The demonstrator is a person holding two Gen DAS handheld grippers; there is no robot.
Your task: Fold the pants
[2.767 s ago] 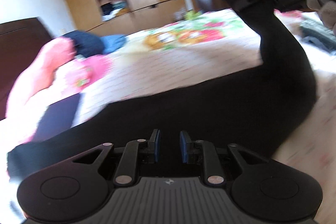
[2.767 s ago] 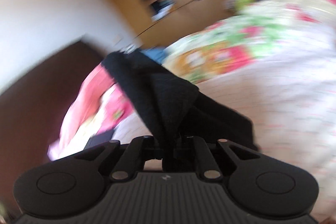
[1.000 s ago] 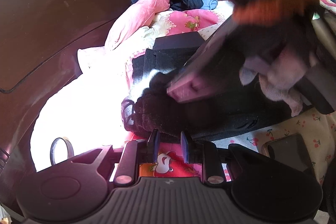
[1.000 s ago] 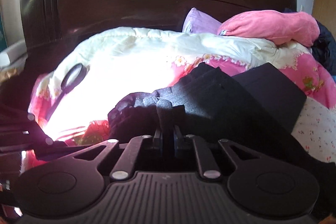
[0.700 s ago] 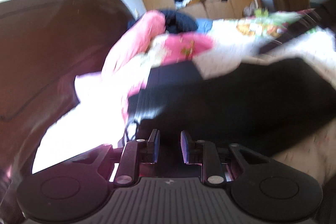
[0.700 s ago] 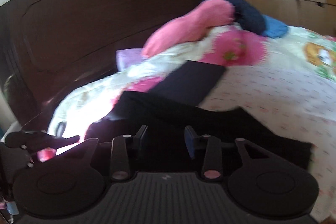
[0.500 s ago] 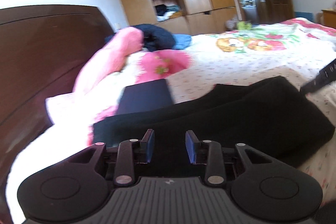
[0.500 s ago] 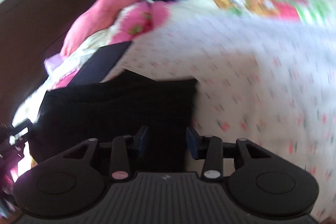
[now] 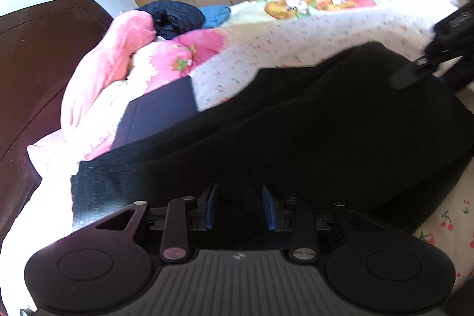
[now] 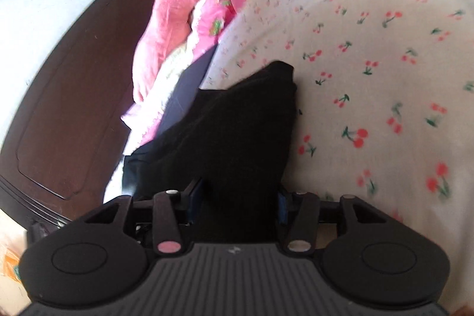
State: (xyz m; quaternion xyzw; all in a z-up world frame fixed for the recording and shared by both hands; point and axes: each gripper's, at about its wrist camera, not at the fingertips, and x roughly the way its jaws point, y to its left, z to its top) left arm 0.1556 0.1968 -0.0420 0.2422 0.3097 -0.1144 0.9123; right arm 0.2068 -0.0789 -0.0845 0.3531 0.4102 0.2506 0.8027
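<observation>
Left tool gapes wide over the black pants, gripping nothing. Right tool is spread wide too, cloth lying between its fingers, unclamped. The folded pants stretch lengthwise across the cherry-print bed toward the headboard.

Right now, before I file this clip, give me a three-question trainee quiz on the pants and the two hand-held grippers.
1. True or false: the left hand-held gripper is clamped on the black pants.
2. Multiple choice: the pants lie on (A) a bare wooden floor, (B) a cherry-print sheet, (C) a glass table.
3. Fill in: beyond the pants, against the pink bedding, lies a flat dark ____ folded item.

Key
1. False: its jaws stand apart, with nothing pinched between them.
2. B.
3. Navy. The right hand-held gripper is open too, with the pants' edge lying between its jaws.
</observation>
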